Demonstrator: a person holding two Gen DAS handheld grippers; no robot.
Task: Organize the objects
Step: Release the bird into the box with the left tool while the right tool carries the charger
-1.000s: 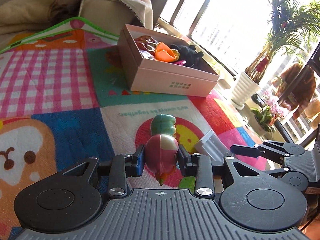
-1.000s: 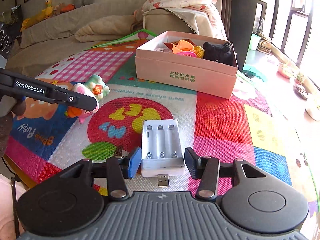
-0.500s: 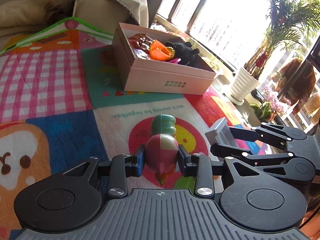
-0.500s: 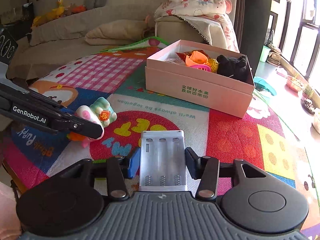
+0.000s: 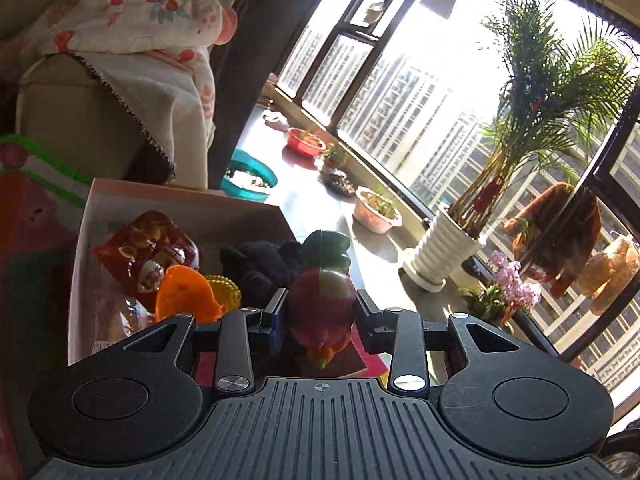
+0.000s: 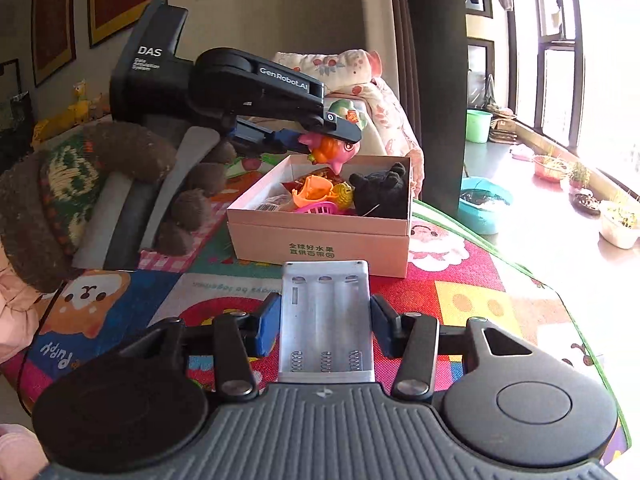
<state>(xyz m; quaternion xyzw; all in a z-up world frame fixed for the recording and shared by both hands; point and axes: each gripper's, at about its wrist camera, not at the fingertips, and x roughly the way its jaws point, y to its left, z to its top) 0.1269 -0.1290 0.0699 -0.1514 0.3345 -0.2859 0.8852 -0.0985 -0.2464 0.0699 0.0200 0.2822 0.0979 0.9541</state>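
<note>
Left wrist view. Item one: my left hand-held gripper (image 5: pixel 318 316), clamped on a pink-and-green plastic toy figure (image 5: pixel 322 312), carried above the pale pink cardboard box (image 5: pixel 120 196) so it can drop among the toys there: orange plastic piece (image 5: pixel 184 300), black plush toy (image 5: pixel 260 264), red snack packet (image 5: pixel 148 248).

Right wrist view. Item two: my right hand-held gripper (image 6: pixel 324 324), pads pressed on a white plastic three-slot battery holder (image 6: pixel 326 320), held clear of the colourful play mat (image 6: pixel 460 292), short of the box's near edge, waiting its turn, I judge.
</note>
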